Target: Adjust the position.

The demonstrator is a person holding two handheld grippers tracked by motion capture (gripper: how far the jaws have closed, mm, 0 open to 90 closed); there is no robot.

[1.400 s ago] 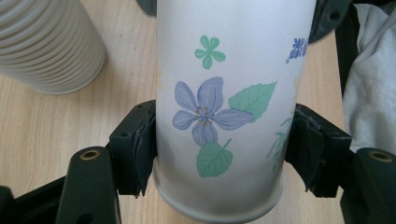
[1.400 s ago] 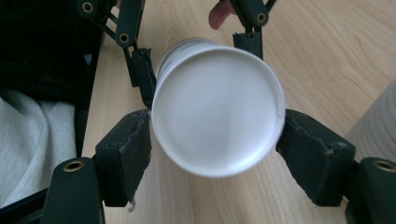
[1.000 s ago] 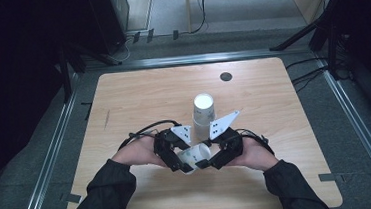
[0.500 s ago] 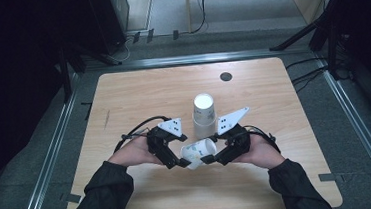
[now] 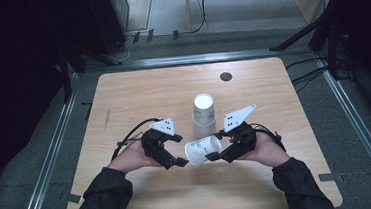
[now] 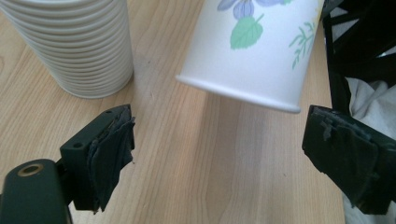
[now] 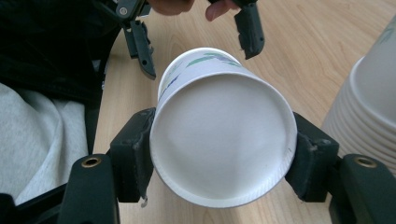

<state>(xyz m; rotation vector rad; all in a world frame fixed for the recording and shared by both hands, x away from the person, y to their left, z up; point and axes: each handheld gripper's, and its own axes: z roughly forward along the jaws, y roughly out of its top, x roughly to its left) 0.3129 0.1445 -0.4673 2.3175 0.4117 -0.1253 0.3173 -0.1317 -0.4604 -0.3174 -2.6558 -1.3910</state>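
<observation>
My right gripper [image 5: 213,156] is clamped on a single paper cup [image 5: 203,150], one jaw on each side of the cup's closed base. In the right gripper view the cup's white bottom [image 7: 223,140] faces the camera squarely, and the two black pads press against its rim left and right, so the hold looks firm and centred. The cup lies on its side in that grip, its open mouth turned toward my left gripper [image 5: 177,151], its floral print showing on the wall.

My left gripper stands wide apart and holds nothing. In its own view the cup's wall with the green leaf and blue flower [image 6: 254,46] hangs above the table [image 6: 196,154], beyond and between the two jaws, touching neither. The torn grey padding on the left jaw is bare. From the high view, the lower jaw tip sits just beside the cup's mouth; I cannot tell whether it grazes the rim.

The stack of cups [image 5: 204,115] stands upside down on the table [image 5: 137,95] just behind both grippers, near the held cup but apart from it. Its ribbed rims show in the left gripper view [image 6: 77,44].
</observation>
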